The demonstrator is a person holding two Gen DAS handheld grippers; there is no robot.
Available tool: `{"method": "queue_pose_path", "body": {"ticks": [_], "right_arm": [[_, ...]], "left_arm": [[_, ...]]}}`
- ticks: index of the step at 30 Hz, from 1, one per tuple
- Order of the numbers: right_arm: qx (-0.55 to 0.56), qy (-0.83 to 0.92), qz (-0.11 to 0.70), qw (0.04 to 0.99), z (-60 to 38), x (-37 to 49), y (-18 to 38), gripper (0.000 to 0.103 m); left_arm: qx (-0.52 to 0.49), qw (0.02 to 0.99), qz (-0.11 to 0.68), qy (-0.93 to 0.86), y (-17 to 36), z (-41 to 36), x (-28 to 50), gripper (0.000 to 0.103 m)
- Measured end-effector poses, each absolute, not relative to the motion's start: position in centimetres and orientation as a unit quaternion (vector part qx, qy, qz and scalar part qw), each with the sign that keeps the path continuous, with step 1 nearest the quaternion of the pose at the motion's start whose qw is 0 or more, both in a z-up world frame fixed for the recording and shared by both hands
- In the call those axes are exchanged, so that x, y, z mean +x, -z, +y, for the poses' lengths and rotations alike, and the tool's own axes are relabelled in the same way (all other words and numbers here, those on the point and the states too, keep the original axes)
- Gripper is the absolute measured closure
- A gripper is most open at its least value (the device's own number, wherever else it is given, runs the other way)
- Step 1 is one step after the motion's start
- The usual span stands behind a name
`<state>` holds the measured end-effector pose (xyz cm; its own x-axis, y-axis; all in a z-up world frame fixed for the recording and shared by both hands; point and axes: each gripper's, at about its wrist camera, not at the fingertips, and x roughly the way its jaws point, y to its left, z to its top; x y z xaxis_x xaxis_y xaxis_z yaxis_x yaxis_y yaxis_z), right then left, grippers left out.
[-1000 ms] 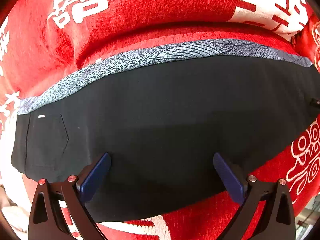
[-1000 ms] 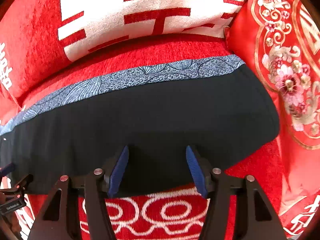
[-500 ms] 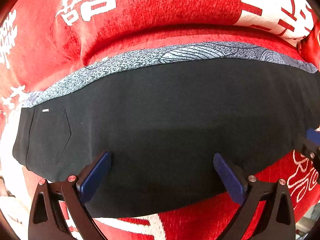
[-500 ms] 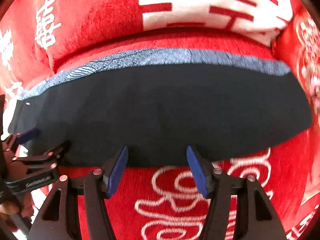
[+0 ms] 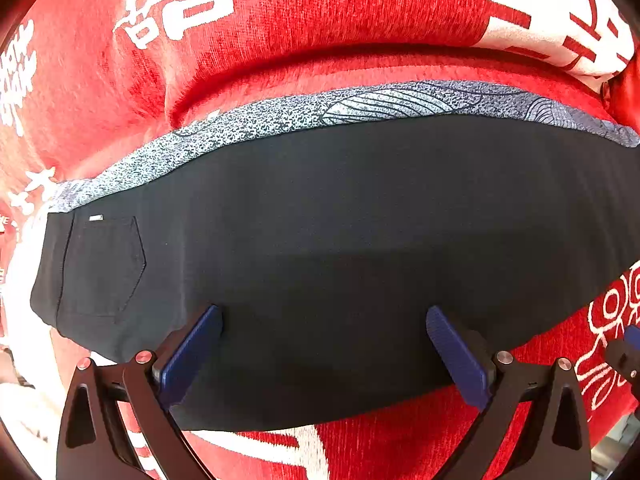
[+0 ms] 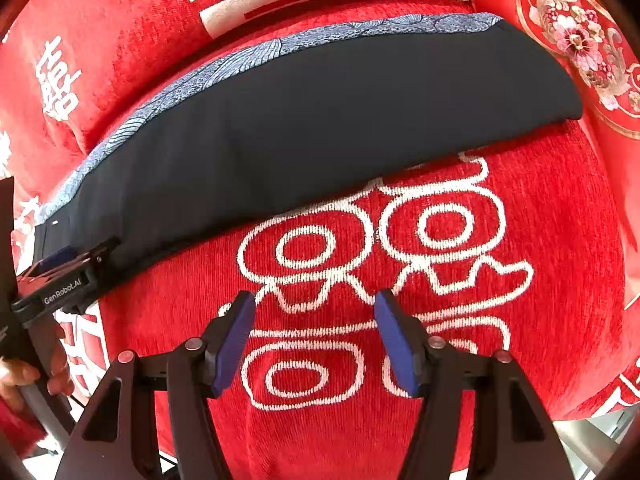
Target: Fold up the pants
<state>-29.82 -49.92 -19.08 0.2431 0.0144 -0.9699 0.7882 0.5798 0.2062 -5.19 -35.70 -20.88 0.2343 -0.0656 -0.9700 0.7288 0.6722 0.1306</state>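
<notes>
The black pants [image 5: 340, 240] lie folded lengthwise into a long strip across the red cushion [image 6: 520, 280], their patterned grey-blue edge [image 5: 360, 108] toward its back edge and the pocket [image 5: 102, 264] at the left end. The left tool [image 5: 324, 344] hovers over the strip's near edge, spread wide and holding nothing. The right tool [image 6: 316, 336], also spread and holding nothing, is over bare cushion just in front of the pants.

Left gripper [image 5: 324, 344], right gripper [image 6: 314, 334] both agape
</notes>
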Motion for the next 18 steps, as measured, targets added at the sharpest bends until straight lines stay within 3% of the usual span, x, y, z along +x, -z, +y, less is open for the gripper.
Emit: {"method": "queue_pose_path", "body": {"ticks": [11,18], "right_arm": [[0.399,0.267,0.537,0.694,-52.6,-30.0,19.3,0.033],[0.43,0.275,0.525,0.681,-55.1,-32.1,19.2,0.033]], "left_arm": [[0.315,0.702,0.586,0.255,20.1,-38.6,-4.6,0.0],[0.319,0.706,0.561,0.29,18.6,-42.4,-5.3,0.0]]}}
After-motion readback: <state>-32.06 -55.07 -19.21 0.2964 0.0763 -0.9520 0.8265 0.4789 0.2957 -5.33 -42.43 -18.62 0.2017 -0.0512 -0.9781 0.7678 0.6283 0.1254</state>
